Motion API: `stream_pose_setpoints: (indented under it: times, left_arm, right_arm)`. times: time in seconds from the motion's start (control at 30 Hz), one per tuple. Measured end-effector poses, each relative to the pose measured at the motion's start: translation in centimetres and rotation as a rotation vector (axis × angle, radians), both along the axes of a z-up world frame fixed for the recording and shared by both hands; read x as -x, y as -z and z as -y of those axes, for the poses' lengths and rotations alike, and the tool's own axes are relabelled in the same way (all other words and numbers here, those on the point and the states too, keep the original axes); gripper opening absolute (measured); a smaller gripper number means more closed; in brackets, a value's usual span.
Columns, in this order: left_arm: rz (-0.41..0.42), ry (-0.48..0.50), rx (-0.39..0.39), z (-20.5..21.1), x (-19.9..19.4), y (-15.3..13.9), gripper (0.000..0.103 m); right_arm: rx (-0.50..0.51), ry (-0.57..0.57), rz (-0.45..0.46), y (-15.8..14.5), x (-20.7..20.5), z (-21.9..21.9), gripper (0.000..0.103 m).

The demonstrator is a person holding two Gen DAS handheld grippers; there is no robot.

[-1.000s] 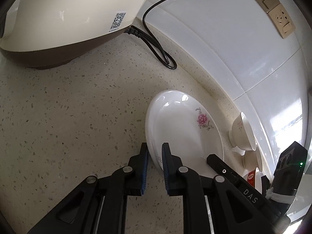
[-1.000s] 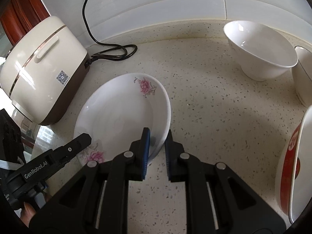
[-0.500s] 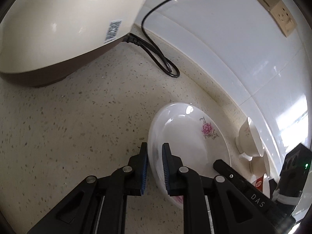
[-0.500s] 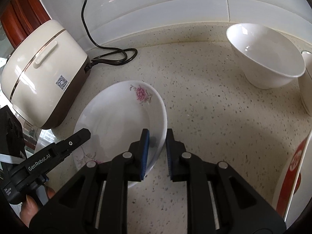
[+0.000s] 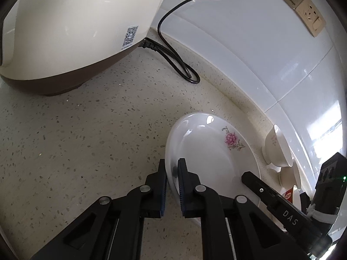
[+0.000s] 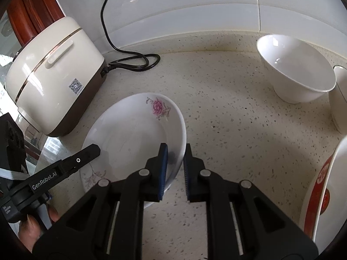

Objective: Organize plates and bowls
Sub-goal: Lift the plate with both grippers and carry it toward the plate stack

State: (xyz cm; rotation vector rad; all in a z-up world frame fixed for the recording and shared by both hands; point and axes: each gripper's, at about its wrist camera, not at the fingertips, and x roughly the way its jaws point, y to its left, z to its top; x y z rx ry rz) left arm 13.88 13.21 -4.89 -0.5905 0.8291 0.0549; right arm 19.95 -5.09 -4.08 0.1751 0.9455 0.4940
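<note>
A white deep plate with a pink flower print (image 5: 216, 158) (image 6: 130, 134) is held between both grippers over the speckled counter. My left gripper (image 5: 172, 162) has the plate's left rim between its blue pads, and its jaws are closing on it. My right gripper (image 6: 174, 149) pinches the opposite rim, its jaws closing too. Each gripper's finger shows in the other's view, the left fingertip (image 6: 91, 149) and the right fingertip (image 5: 247, 175). A white bowl (image 6: 297, 73) (image 5: 277, 147) stands by the wall at the right.
A cream rice cooker (image 5: 76, 32) (image 6: 54, 71) stands at the left, its black cord (image 5: 173, 54) looped against the tiled wall. A plate with red markings (image 6: 325, 184) leans at the right edge. Wall sockets (image 5: 308, 15) sit above. A hand (image 6: 28, 227) holds the left gripper.
The left jaws have narrowed onto the plate's rim. Both grippers and the plate have shifted only slightly, and the rice cooker looms a little nearer in the left wrist view.
</note>
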Motion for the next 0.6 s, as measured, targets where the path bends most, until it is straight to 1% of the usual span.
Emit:
stream_pose_setpoints:
  times: [0.1,0.47,0.6]
  left_arm:
    - [0.012,-0.008,-0.004,-0.3,0.7,-0.5,0.009]
    - [0.063,-0.015,-0.026,-0.4,3.0,-3.4,0.009]
    - [0.078,-0.027,-0.037,-0.5,4.4,-4.5,0.009]
  right_arm:
    - [-0.013,-0.012,-0.001,-0.2,0.3,0.0,0.017]
    - [-0.057,-0.031,0.049,-2.6,1.9,0.3,0.017]
    - [-0.073,-0.045,0.066,-3.4,2.7,0.3,0.017]
